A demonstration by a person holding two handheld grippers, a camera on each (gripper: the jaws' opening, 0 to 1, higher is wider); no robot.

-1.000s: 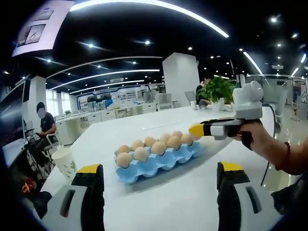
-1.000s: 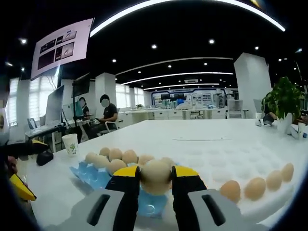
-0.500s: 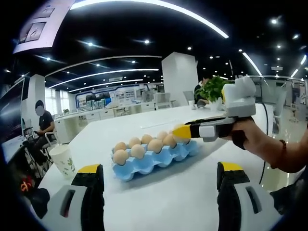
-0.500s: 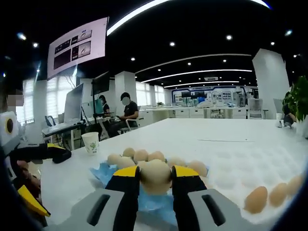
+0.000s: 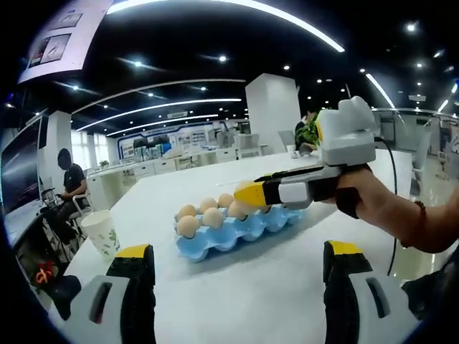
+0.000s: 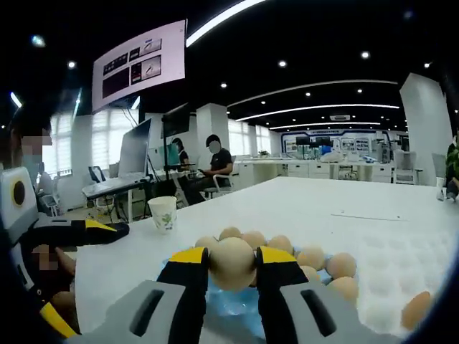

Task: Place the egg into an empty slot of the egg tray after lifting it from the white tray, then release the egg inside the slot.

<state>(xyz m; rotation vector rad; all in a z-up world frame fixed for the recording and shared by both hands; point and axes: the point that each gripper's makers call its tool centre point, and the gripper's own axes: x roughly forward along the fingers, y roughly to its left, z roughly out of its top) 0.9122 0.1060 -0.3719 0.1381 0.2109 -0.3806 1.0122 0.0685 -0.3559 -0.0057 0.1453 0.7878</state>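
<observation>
No writing can be read in either view. The hanging screen [image 6: 138, 66] overhead carries dark panels and rows of print, all too small and blurred to make out; in the left gripper view it [image 5: 63, 36] sits at the upper edge, just as illegible. The paper cup [image 6: 163, 213] on the bench [image 6: 344, 211] bears a green pattern, not letters, as far as can be told. The far wall of the room shows lit blue bands whose lettering cannot be read.

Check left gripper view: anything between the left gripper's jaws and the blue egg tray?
Nothing; bare white table separates the left gripper from the blue egg tray.
</observation>
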